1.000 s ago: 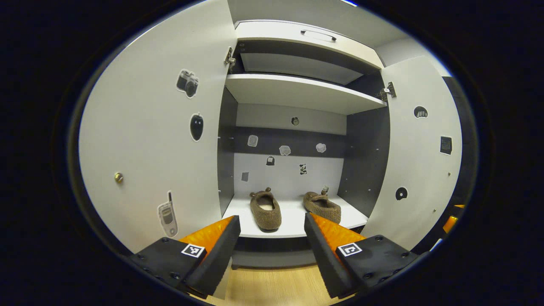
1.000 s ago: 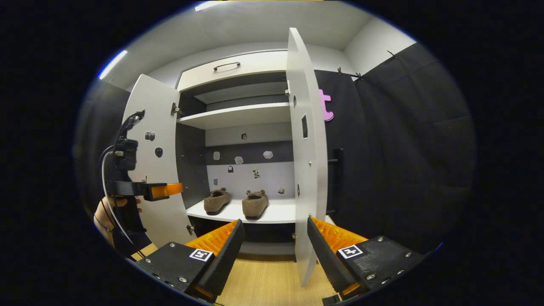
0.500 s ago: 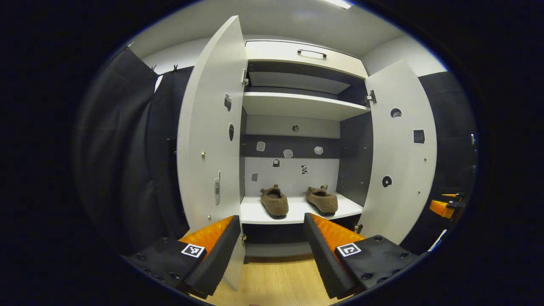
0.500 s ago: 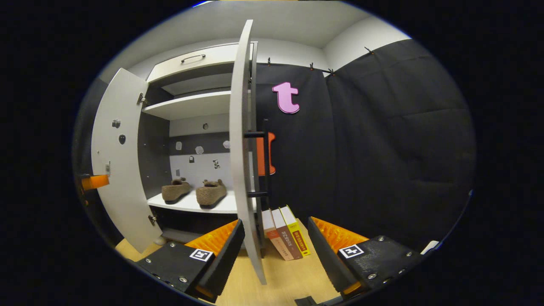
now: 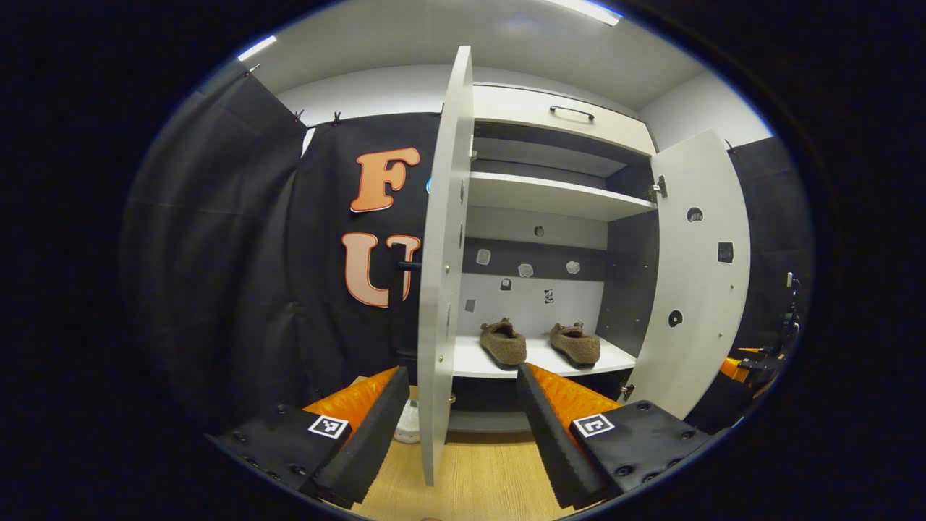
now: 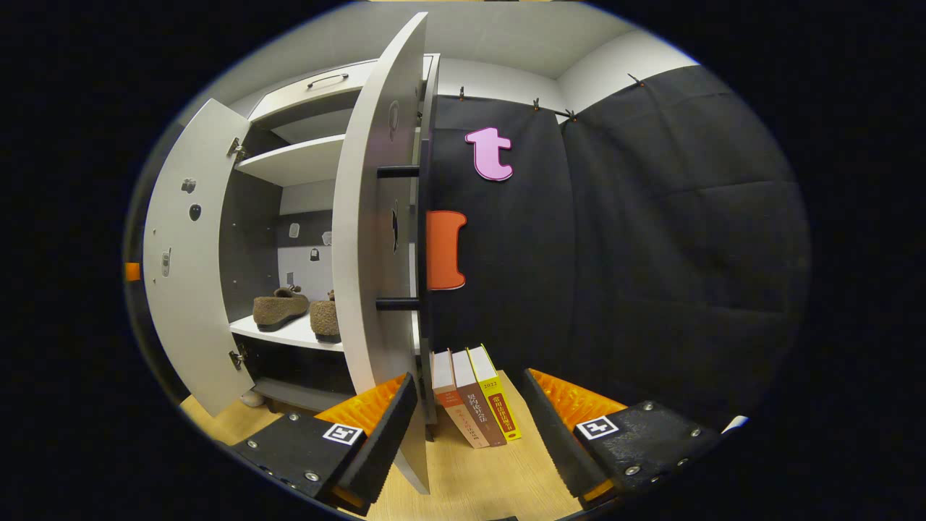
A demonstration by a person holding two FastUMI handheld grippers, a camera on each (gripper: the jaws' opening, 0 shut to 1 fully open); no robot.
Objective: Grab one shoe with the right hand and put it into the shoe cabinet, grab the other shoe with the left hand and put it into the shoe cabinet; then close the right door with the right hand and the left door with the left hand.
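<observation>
Two brown fuzzy shoes rest side by side on the lower shelf of the white shoe cabinet. In the left gripper view the left door stands edge-on, lined up between the fingers of my open left gripper. The right door is swung wide. In the right gripper view the right door shows its outer face and black bar handle. My right gripper is open and empty, low beside that door. The shoes are partly hidden behind it.
Three books lean against the black cloth wall just right of the cabinet, on the wooden floor. A small white object sits on the floor by the cabinet's left foot. The other gripper shows past the right door.
Both grippers have drawn outward: the left one to the left until the left door is edge-on, the right one around to the right door's outer face. Both stay open and empty.
</observation>
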